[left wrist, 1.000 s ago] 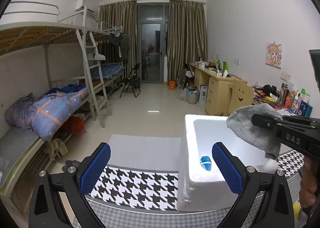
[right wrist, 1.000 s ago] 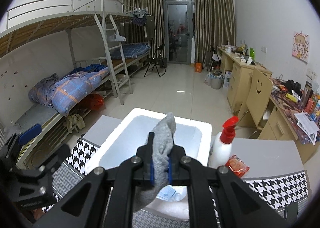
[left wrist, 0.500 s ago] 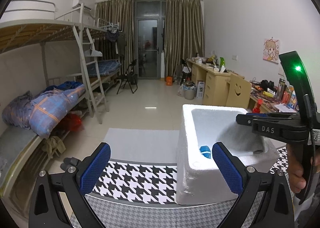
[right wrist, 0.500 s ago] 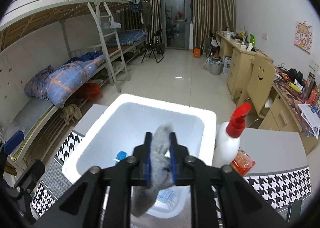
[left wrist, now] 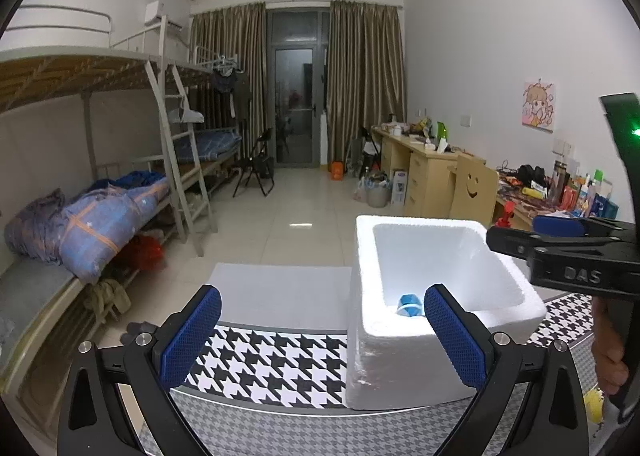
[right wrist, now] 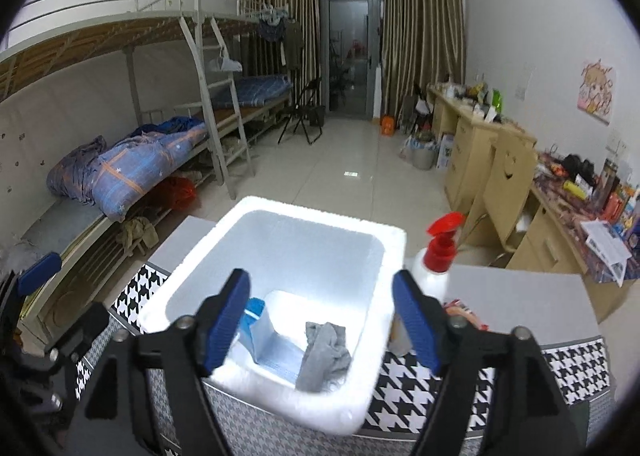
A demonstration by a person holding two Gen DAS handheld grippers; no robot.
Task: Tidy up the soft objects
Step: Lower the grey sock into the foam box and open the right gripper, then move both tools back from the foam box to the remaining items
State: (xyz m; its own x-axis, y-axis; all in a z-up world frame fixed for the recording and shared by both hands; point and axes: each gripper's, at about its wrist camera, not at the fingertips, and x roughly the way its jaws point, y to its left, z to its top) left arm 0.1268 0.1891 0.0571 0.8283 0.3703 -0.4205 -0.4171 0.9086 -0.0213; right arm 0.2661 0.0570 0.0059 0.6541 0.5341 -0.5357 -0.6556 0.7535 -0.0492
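Note:
A white foam box [right wrist: 280,207] stands on the houndstooth-covered table. A crumpled grey cloth [right wrist: 324,356] lies loose on the box floor near the front wall, beside a blue packet [right wrist: 252,314]. My right gripper [right wrist: 320,284] hangs over the box with its jaws opening wide; nothing is between the pads and the cloth lies below them. In the left wrist view the box [left wrist: 400,356] sits at right with the blue packet [left wrist: 408,302] inside, and the right gripper's fingers [left wrist: 520,244] reach over its rim. My left gripper [left wrist: 323,296] is open and holds nothing.
A spray bottle with a red trigger [right wrist: 436,260] and a red snack packet [right wrist: 460,308] stand just right of the box. A grey board [left wrist: 280,284] lies behind the houndstooth cloth [left wrist: 272,360]. A hand [left wrist: 608,352] holds the right gripper's handle. Bunk beds stand at left, desks at right.
The right gripper sank toward the box and opened. The grey cloth left its pads and now lies on the box floor. The left gripper stayed put.

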